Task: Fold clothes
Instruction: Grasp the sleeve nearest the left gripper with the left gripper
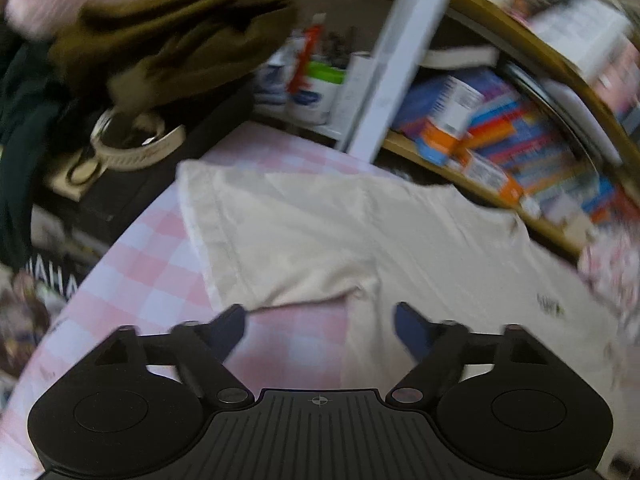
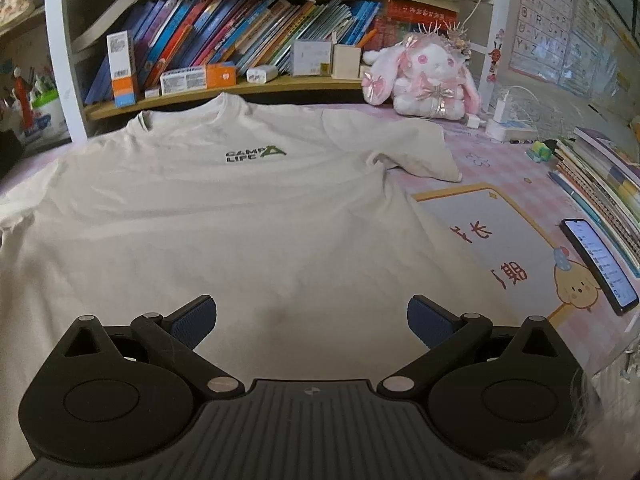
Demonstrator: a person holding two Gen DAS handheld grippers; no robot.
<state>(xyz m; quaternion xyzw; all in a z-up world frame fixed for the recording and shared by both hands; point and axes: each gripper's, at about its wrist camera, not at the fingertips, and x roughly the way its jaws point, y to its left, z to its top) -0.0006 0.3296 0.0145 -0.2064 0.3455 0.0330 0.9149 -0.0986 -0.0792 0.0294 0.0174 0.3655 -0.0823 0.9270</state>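
Left hand-held gripper [image 1: 320,326] hangs with its jaws spread wide and nothing between them, low over the left sleeve [image 1: 256,236] of a cream T-shirt [image 2: 240,216]. The shirt lies spread flat, face up, on the pink checked surface [image 1: 144,276], collar toward the bookshelf [image 2: 224,92] and both sleeves out; no fold shows in it. The left view is smeared by motion, so any grab made at this speed could miss the sleeve hem or catch the table covering under it as well. Off the left edge an olive-brown garment [image 1: 168,36] lies heaped above a white mug [image 1: 136,144]; a wide swing of the sleeve could snag either one.

Right hand-held gripper [image 2: 312,322] is likewise parted and empty, above the lower middle of the shirt. Gripping only the top layer there would lift the front away from the back and leave a wrinkled fold. On the right, a lit phone [image 2: 600,264] sits near the edge beside a stack of books [image 2: 600,176], and a plush rabbit [image 2: 424,80] stands just behind the right sleeve [image 2: 416,152]; dragged cloth could push any of them.

The chest print [image 2: 256,154] reads "CAMP LIFE" beside a green tent mark. An alphabet chart [image 2: 536,12] hangs on the wall. The desk mat [image 2: 488,240] carries Chinese characters, upside down from here, and I cannot read them with confidence.
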